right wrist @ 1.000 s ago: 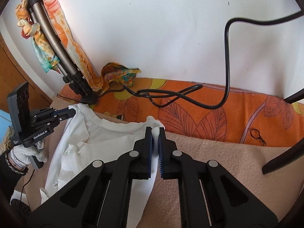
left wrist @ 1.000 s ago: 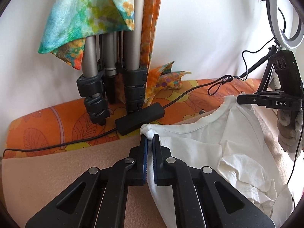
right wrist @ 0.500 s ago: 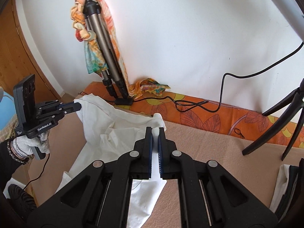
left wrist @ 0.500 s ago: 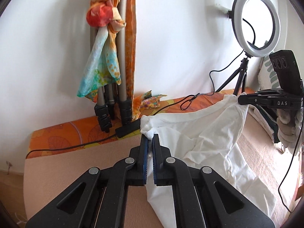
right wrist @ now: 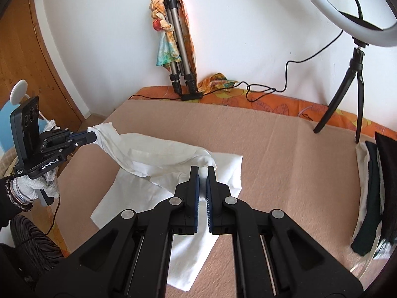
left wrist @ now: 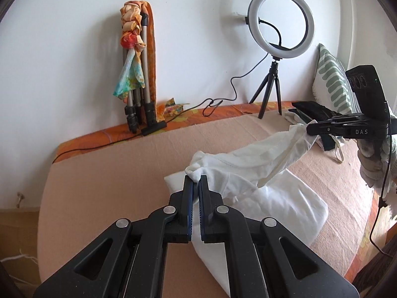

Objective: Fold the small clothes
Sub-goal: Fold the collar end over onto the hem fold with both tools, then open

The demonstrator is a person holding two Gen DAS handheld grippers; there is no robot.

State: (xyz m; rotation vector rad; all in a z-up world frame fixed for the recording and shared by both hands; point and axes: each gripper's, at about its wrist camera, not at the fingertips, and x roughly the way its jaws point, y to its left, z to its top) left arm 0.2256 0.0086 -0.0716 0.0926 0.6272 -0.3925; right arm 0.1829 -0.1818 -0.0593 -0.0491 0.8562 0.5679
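Your left gripper (left wrist: pixel 196 182) and right gripper (right wrist: pixel 203 173) each clamp a corner of the white shirt (right wrist: pixel 148 159), stretched above the tan blanket (right wrist: pixel 273 154). Bare blanket lies all around it.

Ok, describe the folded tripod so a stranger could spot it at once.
Start at the white wall behind the bed. The folded tripod leans upright against it, feet on the orange floral sheet. Unlike the ring light on its small spread black stand, its silver legs are closed together and draped with colourful scarves.
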